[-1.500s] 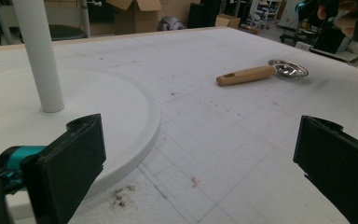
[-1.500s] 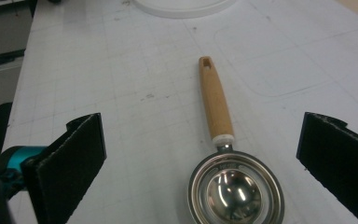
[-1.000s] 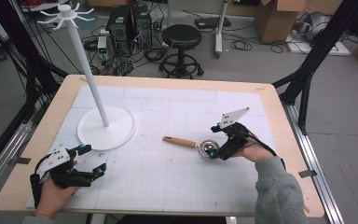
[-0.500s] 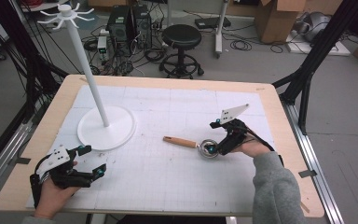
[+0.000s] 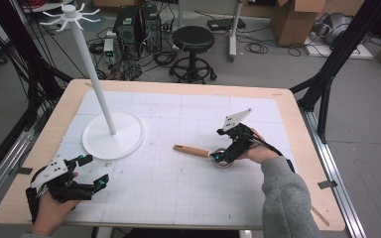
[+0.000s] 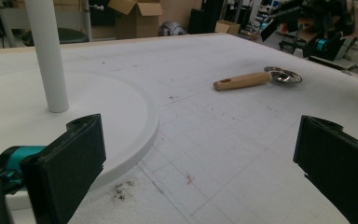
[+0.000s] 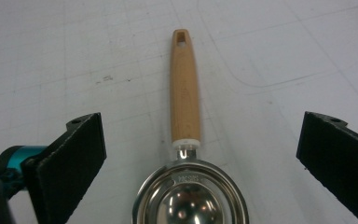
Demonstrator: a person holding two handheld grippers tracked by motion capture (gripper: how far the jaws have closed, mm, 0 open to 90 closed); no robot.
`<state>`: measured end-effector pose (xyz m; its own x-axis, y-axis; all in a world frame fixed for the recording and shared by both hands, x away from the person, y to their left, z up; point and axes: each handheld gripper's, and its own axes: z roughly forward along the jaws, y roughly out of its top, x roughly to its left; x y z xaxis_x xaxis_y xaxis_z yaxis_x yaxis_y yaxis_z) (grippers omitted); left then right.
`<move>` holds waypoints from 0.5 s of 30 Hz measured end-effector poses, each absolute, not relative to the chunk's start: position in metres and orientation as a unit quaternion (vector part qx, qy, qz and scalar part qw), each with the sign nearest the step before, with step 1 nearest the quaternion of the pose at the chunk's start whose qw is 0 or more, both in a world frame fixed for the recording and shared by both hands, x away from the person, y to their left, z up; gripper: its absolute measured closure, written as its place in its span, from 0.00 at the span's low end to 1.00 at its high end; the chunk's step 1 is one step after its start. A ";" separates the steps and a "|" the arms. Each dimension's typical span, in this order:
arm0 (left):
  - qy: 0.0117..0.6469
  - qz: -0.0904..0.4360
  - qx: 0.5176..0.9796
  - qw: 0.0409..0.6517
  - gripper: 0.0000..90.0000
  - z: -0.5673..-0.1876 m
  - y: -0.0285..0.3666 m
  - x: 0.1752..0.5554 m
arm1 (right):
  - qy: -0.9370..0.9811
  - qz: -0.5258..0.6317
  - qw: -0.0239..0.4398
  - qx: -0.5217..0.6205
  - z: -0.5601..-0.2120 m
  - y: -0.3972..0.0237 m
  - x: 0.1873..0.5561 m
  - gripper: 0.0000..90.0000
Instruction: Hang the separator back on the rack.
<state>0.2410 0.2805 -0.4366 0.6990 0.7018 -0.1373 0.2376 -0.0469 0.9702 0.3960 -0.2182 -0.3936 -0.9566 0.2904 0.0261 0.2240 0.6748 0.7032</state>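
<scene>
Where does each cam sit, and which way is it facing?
High view: above the person's side, looking forward and down on the table; forearms, hands, both grippers show.
Left gripper view: rides the left gripper, facing the stand and scoop; open jaws.
Right gripper view: rides the right gripper, looking along the scoop; open jaws.
All share the scoop.

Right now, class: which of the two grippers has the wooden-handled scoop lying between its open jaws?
The right gripper. Its open jaws straddle the metal bowl of the scoop. The left gripper, also open, sits near the white stand's base, holding nothing.
</scene>
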 end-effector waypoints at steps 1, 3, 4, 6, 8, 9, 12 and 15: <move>0.335 0.193 0.698 0.603 0.03 -0.437 0.280 0.241 | 0.915 0.376 0.045 0.141 -0.394 -0.217 0.397 0.01; 0.334 0.192 0.699 0.603 0.03 -0.437 0.281 0.240 | 0.915 0.376 0.041 0.140 -0.395 -0.216 0.399 0.01; 0.336 0.191 0.697 0.604 0.03 -0.437 0.281 0.240 | 0.917 0.373 0.039 0.139 -0.394 -0.215 0.400 0.01; 0.335 0.191 0.697 0.605 0.03 -0.436 0.281 0.239 | 0.920 0.367 0.041 0.134 -0.394 -0.212 0.402 0.01; 0.333 0.192 0.698 0.604 0.03 -0.436 0.282 0.239 | 0.922 0.362 0.040 0.132 -0.393 -0.209 0.403 0.01; 0.332 0.192 0.699 0.604 0.03 -0.436 0.282 0.239 | 0.923 0.361 0.041 0.127 -0.393 -0.207 0.404 0.01; 0.330 0.194 0.699 0.605 0.03 -0.436 0.283 0.239 | 0.924 0.360 0.037 0.124 -0.393 -0.203 0.405 0.01; 0.328 0.197 0.695 0.608 0.03 -0.435 0.283 0.238 | 0.927 0.350 0.036 0.126 -0.396 -0.200 0.406 0.01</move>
<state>0.2380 0.2828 -0.4345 0.7064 0.6967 -0.1253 0.2169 -0.0445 0.9752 0.4065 -0.2002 -0.3957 -0.9655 0.2593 0.0226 0.2095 0.7228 0.6586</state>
